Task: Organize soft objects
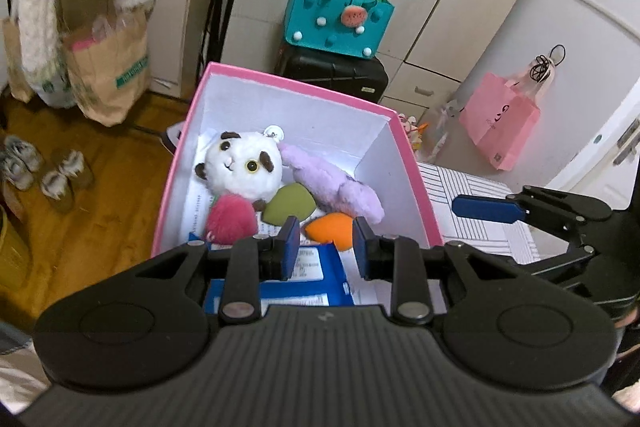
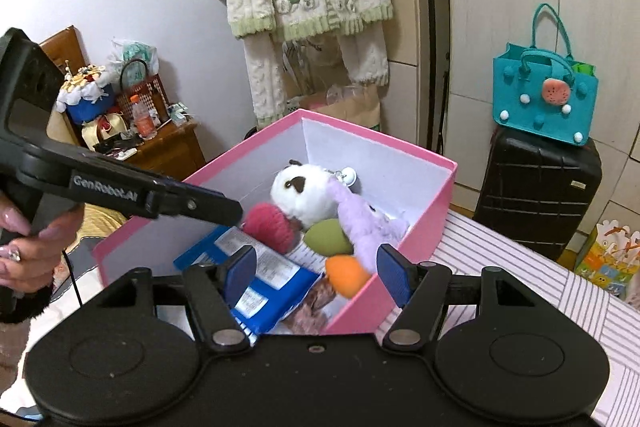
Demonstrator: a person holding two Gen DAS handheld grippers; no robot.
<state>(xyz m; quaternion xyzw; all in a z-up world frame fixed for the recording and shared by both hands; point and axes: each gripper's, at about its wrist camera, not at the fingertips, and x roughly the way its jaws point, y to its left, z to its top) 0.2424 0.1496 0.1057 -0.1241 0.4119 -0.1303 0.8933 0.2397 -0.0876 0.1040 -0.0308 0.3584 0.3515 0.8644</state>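
Hovering over the pink cardboard box with white inner walls (image 1: 404,163), the left gripper (image 1: 326,247) has its blue-padded fingers (image 1: 289,247) parted with nothing between them, poised just above the near end of the box. Inside the box, the soft things lie gathered: a white round panda plush (image 1: 240,165) against the far wall, a lilac fuzzy plush (image 1: 332,183) leaning beside it, a deep-pink fluffy pom-pom (image 1: 230,219) and an olive-green teardrop sponge (image 1: 286,205) in the middle, an orange teardrop sponge (image 1: 330,231) nearest the left gripper, and a blue flat packet with white labels (image 1: 304,263) at the near end. The right gripper (image 2: 316,275) hangs at the box's near corner, its fingers (image 2: 394,279) spread wide and empty. The collecting looks largely done, so the step in hand seems to be tidying inside the box. To do it well, the left fingers should descend straight onto the orange sponge, close gently since it will squash, and avoid snagging the lilac plush touching it, while the right gripper steadies the box wall so it does not slide on the striped bedding (image 2: 500,267).
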